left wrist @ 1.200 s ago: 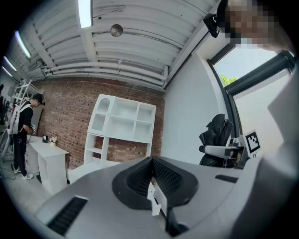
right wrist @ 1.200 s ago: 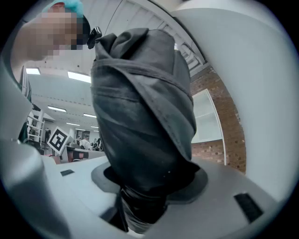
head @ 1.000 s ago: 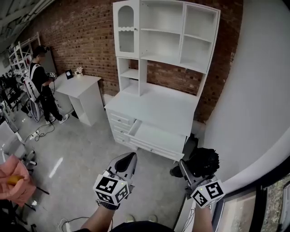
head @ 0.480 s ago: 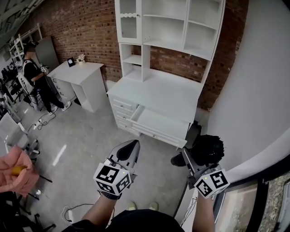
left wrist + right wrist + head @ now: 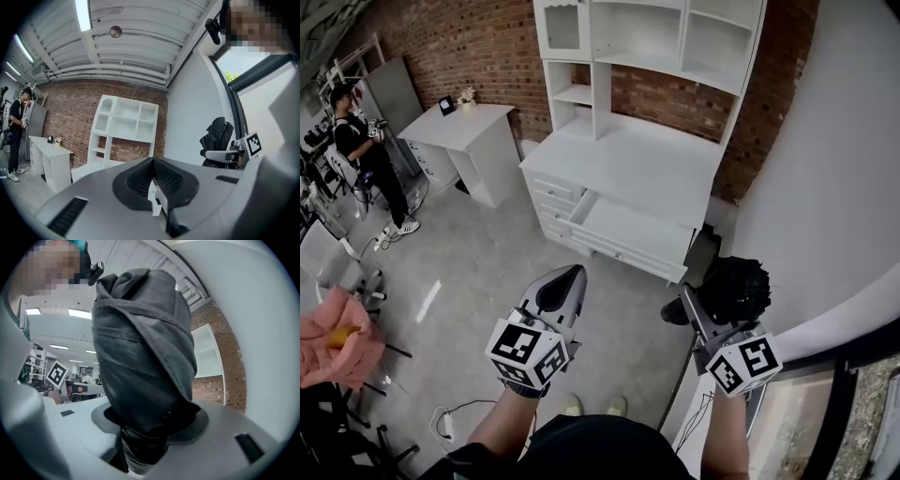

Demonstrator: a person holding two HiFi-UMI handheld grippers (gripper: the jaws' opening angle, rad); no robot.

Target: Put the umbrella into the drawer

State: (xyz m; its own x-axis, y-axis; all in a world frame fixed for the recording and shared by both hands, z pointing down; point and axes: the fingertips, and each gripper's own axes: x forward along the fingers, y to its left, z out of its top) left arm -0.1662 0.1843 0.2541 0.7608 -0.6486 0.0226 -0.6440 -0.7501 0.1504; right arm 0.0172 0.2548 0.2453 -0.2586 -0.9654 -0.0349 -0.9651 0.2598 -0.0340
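A black folded umbrella (image 5: 736, 286) is bundled in its sleeve, and my right gripper (image 5: 703, 306) is shut on its lower end at the right of the head view. It fills the right gripper view (image 5: 140, 357) and hides the jaws' tips there. The white cabinet's top drawer (image 5: 630, 234) stands pulled out ahead, with floor between it and both grippers. My left gripper (image 5: 571, 275) hangs to the left of the umbrella, its jaws shut with nothing between them (image 5: 152, 162). The left gripper view also catches the umbrella (image 5: 216, 135) off to its right.
A white hutch with open shelves (image 5: 656, 56) stands on the cabinet top (image 5: 628, 169) against a brick wall. A white desk (image 5: 461, 129) and a person (image 5: 358, 150) are at the far left. A curved white wall (image 5: 825, 187) lies close on the right. Pink cloth (image 5: 337, 339) and floor cables (image 5: 455, 422) lie near left.
The head view has shifted, so the cabinet and open drawer sit slightly nearer. My right gripper has edged forward and a little lower with the umbrella. The left gripper keeps its pose.
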